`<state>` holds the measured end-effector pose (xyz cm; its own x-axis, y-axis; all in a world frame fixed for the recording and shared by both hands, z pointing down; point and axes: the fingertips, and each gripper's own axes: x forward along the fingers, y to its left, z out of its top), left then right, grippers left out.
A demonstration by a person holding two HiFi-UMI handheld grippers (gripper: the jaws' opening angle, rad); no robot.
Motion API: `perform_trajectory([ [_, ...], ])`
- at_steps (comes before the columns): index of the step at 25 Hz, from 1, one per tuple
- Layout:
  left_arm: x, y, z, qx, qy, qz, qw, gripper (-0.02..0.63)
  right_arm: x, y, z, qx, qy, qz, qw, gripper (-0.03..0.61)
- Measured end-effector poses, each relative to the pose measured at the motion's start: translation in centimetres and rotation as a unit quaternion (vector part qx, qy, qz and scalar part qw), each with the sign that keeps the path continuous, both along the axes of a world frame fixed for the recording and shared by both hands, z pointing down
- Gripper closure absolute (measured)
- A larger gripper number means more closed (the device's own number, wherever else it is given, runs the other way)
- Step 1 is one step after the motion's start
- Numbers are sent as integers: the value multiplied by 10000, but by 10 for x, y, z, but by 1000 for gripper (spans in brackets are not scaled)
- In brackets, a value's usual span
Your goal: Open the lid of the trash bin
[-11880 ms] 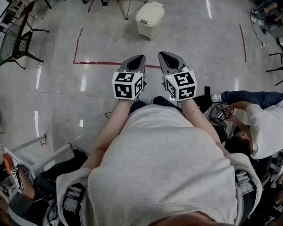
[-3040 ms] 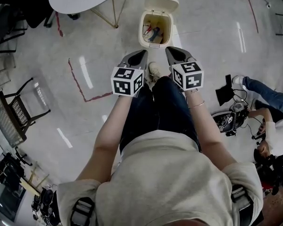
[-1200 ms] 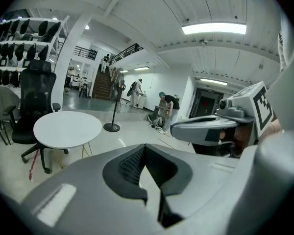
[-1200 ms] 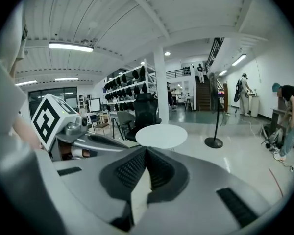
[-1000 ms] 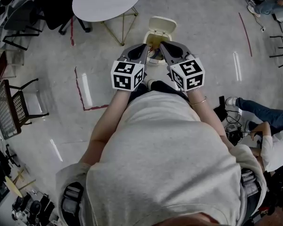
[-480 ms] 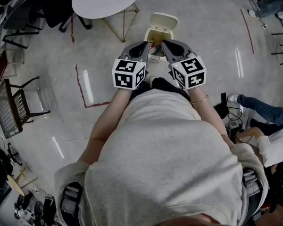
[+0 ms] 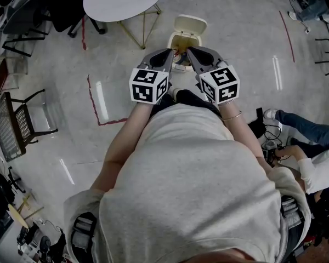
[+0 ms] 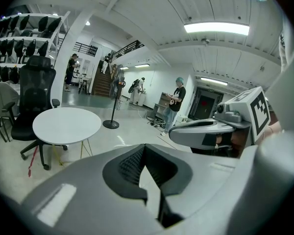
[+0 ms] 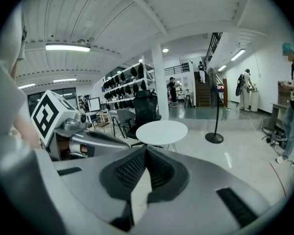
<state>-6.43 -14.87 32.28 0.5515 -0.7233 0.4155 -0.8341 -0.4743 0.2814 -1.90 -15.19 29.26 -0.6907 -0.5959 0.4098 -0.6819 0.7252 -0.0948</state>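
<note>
The left gripper [image 7: 168, 52] and right gripper [image 7: 189, 51] hung side by side, each squeezed together on nothing. Just past them, at 12 o'clock, stood the trash bin [image 7: 180, 39], its lid [image 7: 190, 23] seemingly tipped back. Opening looked done; next, only pulling away.

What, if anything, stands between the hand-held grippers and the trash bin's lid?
Nothing visible. In the head view, the left hand-held gripper and right hand-held gripper point at the trash bin, whose lid already stands raised just beyond their tips.
</note>
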Motion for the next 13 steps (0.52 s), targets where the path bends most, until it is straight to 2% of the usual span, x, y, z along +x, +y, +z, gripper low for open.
perform_trajectory([
  [13, 2, 0, -1, 27, -27, -54, 10000, 609, 2, 6, 1, 43, 92, -126, 9999, 572],
])
